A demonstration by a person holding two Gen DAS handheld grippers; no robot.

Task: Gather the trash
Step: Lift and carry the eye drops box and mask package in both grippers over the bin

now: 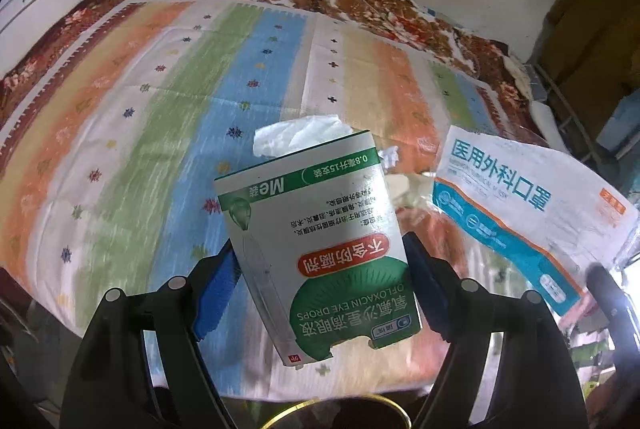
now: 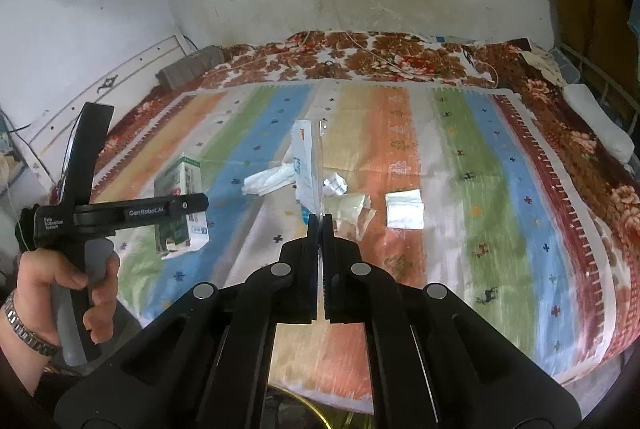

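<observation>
L gripper clamped on green-white eye-drop box, centre frame, above striped blanket. R gripper closed on mask packet, edge-on, mid-frame. Tissue & scraps on blanket, mid-frame.

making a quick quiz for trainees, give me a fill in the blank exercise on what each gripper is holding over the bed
1. The left gripper holds a green and white ____ box.
2. The right gripper is shut on a flat mask ____.
3. A crumpled white tissue lies on the ____ bedspread.

Missing: eye drops; packet; striped
</observation>
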